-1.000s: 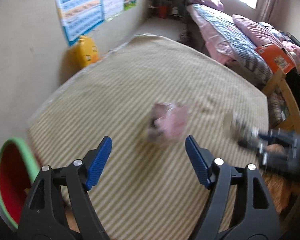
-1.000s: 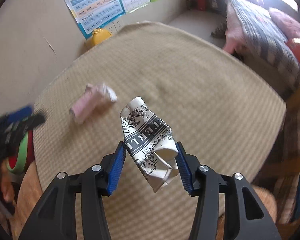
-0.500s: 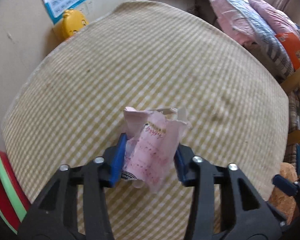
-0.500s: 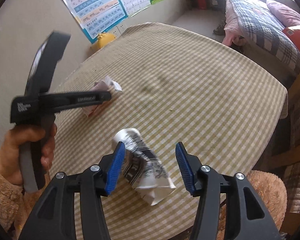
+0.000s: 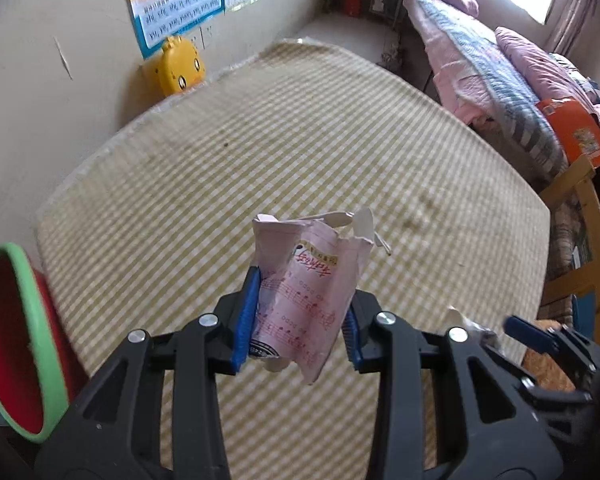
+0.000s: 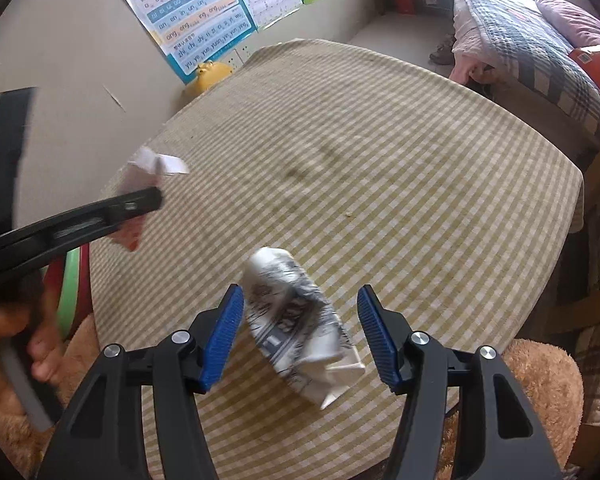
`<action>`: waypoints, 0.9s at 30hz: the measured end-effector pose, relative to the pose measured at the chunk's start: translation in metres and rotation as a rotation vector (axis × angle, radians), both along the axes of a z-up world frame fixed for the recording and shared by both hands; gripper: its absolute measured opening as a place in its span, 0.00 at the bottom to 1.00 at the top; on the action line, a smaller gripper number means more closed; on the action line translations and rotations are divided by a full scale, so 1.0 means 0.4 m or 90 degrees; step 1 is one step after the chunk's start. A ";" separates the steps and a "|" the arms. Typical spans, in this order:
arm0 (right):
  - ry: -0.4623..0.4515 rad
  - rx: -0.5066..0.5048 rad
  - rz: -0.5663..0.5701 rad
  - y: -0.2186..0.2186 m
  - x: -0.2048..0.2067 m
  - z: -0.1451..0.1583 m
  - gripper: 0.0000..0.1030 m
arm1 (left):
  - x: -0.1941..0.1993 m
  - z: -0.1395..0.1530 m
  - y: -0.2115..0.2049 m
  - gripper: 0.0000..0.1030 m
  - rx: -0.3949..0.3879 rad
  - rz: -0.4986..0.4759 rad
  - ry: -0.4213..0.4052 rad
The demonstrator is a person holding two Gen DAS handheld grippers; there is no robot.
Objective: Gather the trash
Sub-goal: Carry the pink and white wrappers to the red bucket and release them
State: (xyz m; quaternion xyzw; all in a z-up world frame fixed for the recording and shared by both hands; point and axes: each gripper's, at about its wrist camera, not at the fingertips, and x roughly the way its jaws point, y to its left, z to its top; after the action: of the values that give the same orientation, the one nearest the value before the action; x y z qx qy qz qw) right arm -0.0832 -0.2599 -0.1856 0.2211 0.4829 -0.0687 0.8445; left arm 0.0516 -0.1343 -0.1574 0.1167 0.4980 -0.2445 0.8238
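two pieces of trash and two grippers show over one round tabletop in a checked cloth. nearest, in the right wrist view, the right gripper has a crumpled black-and-white printed wrapper lying on the tabletop between its blue pads; the wrapper sits just beside the left pad, with a clear gap to the right one, so the jaws do not grip it, and they are opening. in the left wrist view the left gripper has its jaws closing on a pink wrapper, which both pads press from the sides; the wrapper stands up out of the jaws, above the tabletop's near half, its torn top edge curling away. off the tabletop's left edge stands one red bin with a green rim. at the tabletop's far left edge, against the wall, sits one yellow duck-shaped thing, with posters on the wall above it. beyond the tabletop's right side lies one bed with striped and pink covers.
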 end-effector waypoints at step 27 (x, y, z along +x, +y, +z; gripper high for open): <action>0.029 -0.087 0.024 0.080 0.020 0.004 0.44 | -0.042 0.200 0.190 0.36 -0.032 0.085 -0.152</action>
State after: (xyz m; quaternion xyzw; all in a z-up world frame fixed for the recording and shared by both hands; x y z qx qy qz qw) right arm -0.0751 -0.2279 -0.1840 0.1526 0.5003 -0.0906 0.8475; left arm 0.0347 -0.0584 -0.0774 0.0910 0.3972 -0.1857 0.8941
